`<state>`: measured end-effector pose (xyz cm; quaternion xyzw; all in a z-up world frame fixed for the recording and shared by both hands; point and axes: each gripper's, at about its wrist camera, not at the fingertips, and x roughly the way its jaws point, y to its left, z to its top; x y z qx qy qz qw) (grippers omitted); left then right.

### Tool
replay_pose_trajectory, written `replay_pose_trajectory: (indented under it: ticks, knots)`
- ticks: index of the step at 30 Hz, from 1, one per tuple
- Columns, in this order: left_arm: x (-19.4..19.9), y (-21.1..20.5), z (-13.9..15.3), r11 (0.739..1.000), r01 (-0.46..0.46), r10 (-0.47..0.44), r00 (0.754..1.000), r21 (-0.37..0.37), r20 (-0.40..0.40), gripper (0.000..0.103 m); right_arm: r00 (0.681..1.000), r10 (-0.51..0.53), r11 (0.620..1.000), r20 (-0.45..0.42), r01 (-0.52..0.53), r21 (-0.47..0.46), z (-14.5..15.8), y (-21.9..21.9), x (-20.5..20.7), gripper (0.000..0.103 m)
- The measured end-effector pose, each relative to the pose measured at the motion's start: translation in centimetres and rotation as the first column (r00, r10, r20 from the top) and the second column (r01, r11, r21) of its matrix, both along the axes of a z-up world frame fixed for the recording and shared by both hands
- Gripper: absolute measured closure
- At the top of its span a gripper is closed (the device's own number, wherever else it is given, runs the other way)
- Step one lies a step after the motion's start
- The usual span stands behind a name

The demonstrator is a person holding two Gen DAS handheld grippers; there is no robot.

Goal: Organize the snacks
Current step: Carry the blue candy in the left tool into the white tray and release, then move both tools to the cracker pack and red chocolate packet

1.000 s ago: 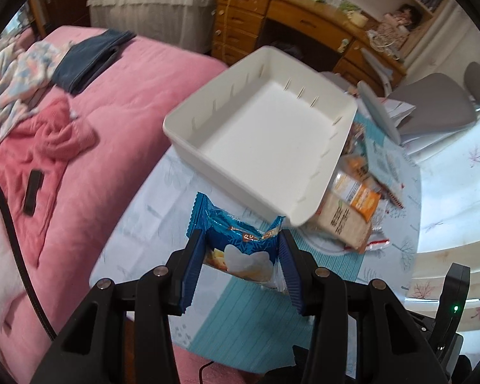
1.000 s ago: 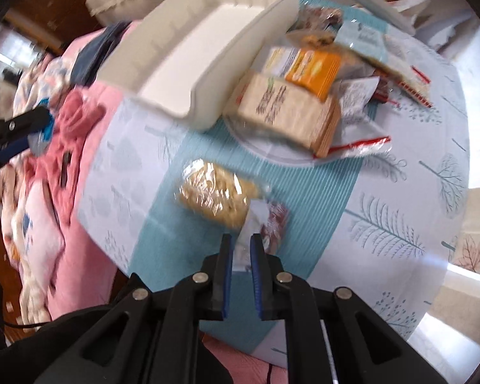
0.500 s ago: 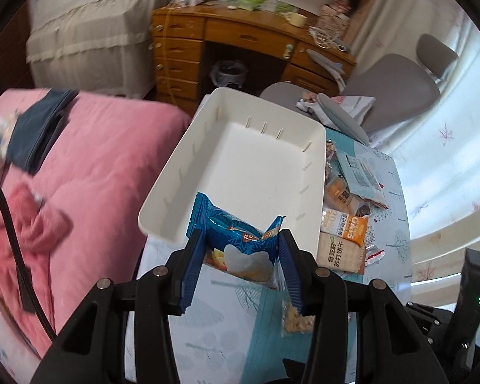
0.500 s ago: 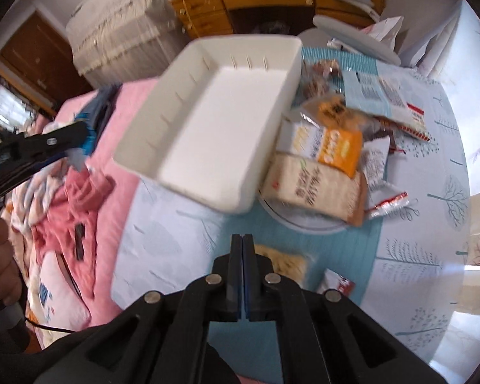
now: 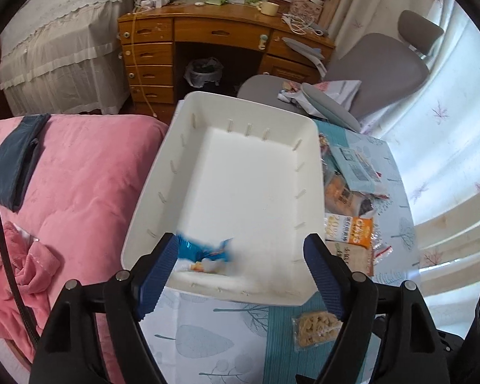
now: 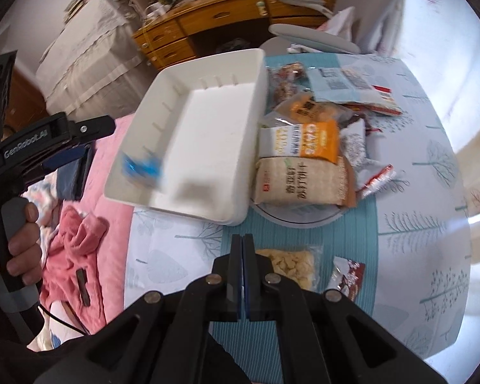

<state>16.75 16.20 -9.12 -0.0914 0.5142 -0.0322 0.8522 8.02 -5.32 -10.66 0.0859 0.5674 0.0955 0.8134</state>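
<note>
Left claw: the left gripper point(image 5: 240, 275) is at lower centre of the left wrist view, above the near end of the white rectangular plastic bin point(image 5: 307, 128). Its blue ribbed pads point(image 5: 158, 275) stand wide apart; jaws have just been opening, nothing pressed btw them now.
Blue packet: the small blue foil snack packet point(image 5: 204, 251) is blurred, inside the bin at its near-left corner, free of the pads. In the right wrist view it is at the bin's left side point(image 6: 140, 166).
Right claw: the right gripper point(image 6: 242, 240) at lower centre is clenched, pads flat together, w/ nothing in them.
Clear bag: the transparent bag of pale yellow crackers point(image 6: 288, 267) lies on the teal striped placemat point(image 6: 361, 233), just right of the right claw's tips, not touched.
Small sachet: brown-and-white sachet point(image 6: 347, 276), right of the clear bag.
Snack pile: orange-and-white pack point(image 6: 300, 140), beige cracker pack point(image 6: 297, 180) & others lie right of the bin.
Hand: a person's hand point(image 6: 19, 246) holds the left gripper's grey handle, left edge of frame.
</note>
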Motion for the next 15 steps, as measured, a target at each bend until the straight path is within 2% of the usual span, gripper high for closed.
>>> replay_pose_trajectory:
  ticks: [9,12,14,15]
  knots:
    - [-1.3,-1.7,0.2,0.998,0.064,-0.064,0.998,-0.017,0.004,0.023,0.995,-0.094,0.996,-0.011,0.094,-0.009,-0.1,-2.1,-1.5,0.102]
    - [-2.2,-2.4,0.4,0.995,0.094,-0.094,0.995,-0.017,0.014,0.023,0.992,-0.124,0.992,-0.027,0.125,0.008,-0.3,-3.1,-2.2,0.091]
    - [-2.9,-3.0,0.4,0.993,0.116,-0.116,0.993,-0.010,0.021,0.023,0.989,-0.146,0.989,-0.038,0.147,0.025,-0.5,-3.8,-2.7,0.080]
    - [-3.3,-3.4,0.4,0.991,0.131,-0.131,0.991,-0.008,0.026,0.023,0.987,-0.152,0.988,-0.041,0.154,0.029,-0.5,-4.0,-2.9,0.079]
